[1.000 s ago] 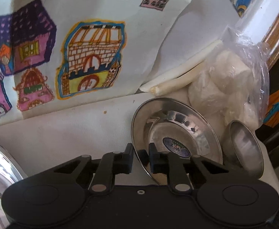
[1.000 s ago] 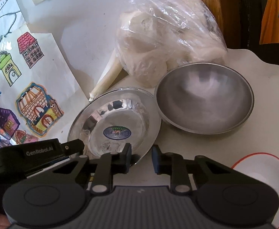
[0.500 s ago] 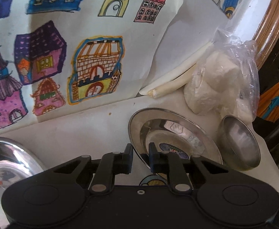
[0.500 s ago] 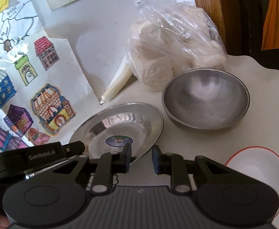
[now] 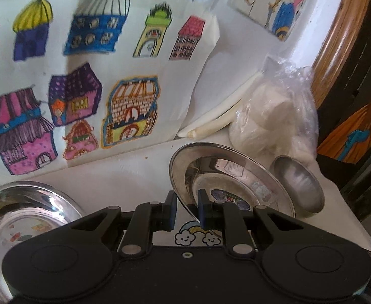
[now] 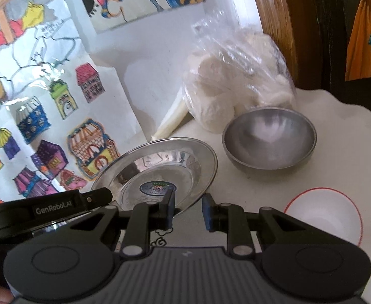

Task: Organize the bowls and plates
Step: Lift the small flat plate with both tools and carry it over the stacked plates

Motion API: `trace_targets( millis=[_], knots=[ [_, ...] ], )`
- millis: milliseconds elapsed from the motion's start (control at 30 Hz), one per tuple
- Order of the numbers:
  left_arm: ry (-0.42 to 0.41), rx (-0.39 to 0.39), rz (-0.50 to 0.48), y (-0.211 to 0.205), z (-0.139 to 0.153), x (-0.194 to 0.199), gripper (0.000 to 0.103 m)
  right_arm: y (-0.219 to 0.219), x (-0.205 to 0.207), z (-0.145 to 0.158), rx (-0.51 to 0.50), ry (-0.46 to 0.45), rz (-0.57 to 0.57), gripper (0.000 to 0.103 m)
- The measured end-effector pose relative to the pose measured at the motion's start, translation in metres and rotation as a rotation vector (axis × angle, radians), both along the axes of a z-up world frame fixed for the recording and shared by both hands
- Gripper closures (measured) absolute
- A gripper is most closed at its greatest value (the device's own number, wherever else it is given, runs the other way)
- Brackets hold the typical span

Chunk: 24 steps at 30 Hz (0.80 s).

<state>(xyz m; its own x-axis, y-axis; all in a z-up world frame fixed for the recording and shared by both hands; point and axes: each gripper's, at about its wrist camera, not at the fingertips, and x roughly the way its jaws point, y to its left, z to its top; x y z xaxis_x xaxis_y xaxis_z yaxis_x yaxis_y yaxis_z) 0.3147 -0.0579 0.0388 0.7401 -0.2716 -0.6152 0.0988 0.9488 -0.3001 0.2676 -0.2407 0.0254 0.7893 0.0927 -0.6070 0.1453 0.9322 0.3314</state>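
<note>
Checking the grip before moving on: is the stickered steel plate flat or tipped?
Tipped: the steel plate has its near rim raised in the left gripper.

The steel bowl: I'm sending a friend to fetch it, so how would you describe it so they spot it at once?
Look at the white table by the wall of house drawings. In front of the clear plastic bag of white lumps sits the steel bowl, right of the flat steel plate. It is deep, round and dull grey; the nearer white bowl has a red rim.
</note>
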Motion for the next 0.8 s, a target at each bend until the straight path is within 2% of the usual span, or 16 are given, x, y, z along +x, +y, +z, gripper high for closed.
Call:
trace_targets(
  millis=[467, 800],
  knots=[
    [-0.056, 0.013, 0.038, 0.037, 0.023, -0.048, 0.084, 0.04, -0.037, 0.028, -0.013, -0.06, 0.06, 0.077],
    [-0.074, 0.035, 0.092, 0.08, 0.028, -0.066, 0.084, 0.081, -0.045, 0.031, 0.011, -0.086, 0.13, 0.076]
  ],
)
